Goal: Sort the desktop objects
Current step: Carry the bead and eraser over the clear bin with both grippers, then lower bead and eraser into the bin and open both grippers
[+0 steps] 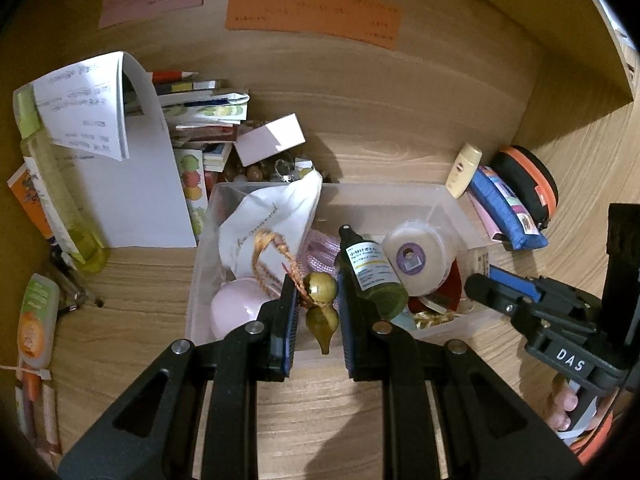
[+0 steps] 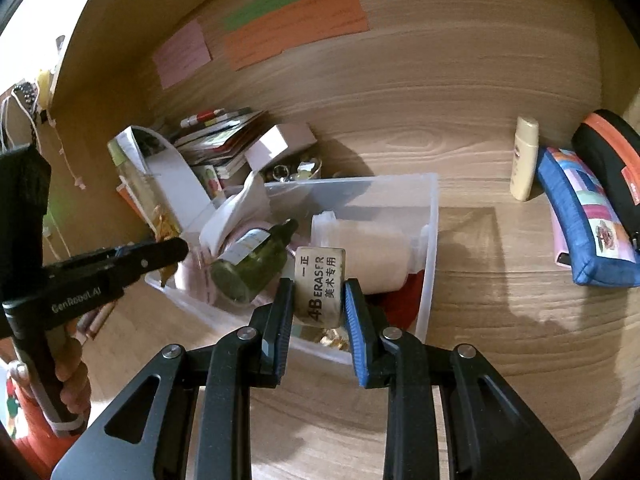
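My left gripper (image 1: 316, 285) is shut on a small gold gourd charm (image 1: 320, 320) with a braided orange cord, above the near edge of a clear plastic bin (image 1: 380, 189). Inside the bin lie a white drawstring bag (image 1: 268, 216), a green spray bottle (image 1: 370, 276), a round white case (image 1: 416, 258) and a pink egg-shaped thing (image 1: 236, 312). My right gripper (image 2: 319, 286) is shut on a beige 4B eraser (image 2: 320, 294) over the bin's (image 2: 432, 240) near side. From the right, its tip (image 1: 480, 285) shows in the left wrist view. The left gripper's tip (image 2: 176, 250) shows in the right wrist view.
Right of the bin stand a cream lotion bottle (image 2: 525, 160), a blue patchwork pouch (image 2: 580, 216) and a black-and-orange case (image 2: 616, 160). Behind and left are stacked booklets (image 1: 204, 116), a pink box (image 1: 270, 140), loose paper (image 1: 132, 184), a green bottle (image 1: 52, 184) and tubes (image 1: 38, 320). Coloured notes (image 1: 312, 12) hang on the back panel.
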A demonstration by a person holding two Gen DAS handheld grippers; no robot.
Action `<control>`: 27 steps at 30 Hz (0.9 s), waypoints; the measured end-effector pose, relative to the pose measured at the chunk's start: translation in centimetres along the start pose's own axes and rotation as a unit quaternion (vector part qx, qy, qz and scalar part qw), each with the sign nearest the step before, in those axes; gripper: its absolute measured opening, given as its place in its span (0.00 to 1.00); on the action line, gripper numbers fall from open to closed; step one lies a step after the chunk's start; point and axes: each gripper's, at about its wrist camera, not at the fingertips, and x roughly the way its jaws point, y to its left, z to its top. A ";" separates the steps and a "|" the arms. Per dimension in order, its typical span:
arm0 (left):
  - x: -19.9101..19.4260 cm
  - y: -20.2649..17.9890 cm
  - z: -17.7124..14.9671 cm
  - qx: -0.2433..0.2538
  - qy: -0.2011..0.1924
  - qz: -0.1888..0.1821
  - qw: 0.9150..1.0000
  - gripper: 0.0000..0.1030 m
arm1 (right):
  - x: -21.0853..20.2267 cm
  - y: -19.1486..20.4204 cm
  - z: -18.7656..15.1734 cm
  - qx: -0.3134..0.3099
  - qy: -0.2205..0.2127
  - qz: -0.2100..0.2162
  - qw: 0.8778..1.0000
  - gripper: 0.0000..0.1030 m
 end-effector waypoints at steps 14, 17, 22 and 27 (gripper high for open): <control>2.6 0.5 0.0 -0.002 0.026 -0.009 1.000 0.18 | 1.1 -0.4 -0.2 -0.018 -0.003 -0.042 0.999 0.23; 2.9 0.5 -0.2 -0.004 0.033 -0.017 0.999 0.18 | 1.0 -0.2 -0.3 -0.026 -0.006 -0.044 0.999 0.23; 2.7 0.4 -0.4 -0.001 0.035 -0.014 0.999 0.18 | 0.4 0.2 -0.1 -0.033 -0.016 -0.044 0.998 0.23; 2.3 0.1 -0.5 0.004 0.045 -0.018 0.999 0.18 | 0.6 0.6 -0.2 -0.040 -0.009 -0.052 0.998 0.24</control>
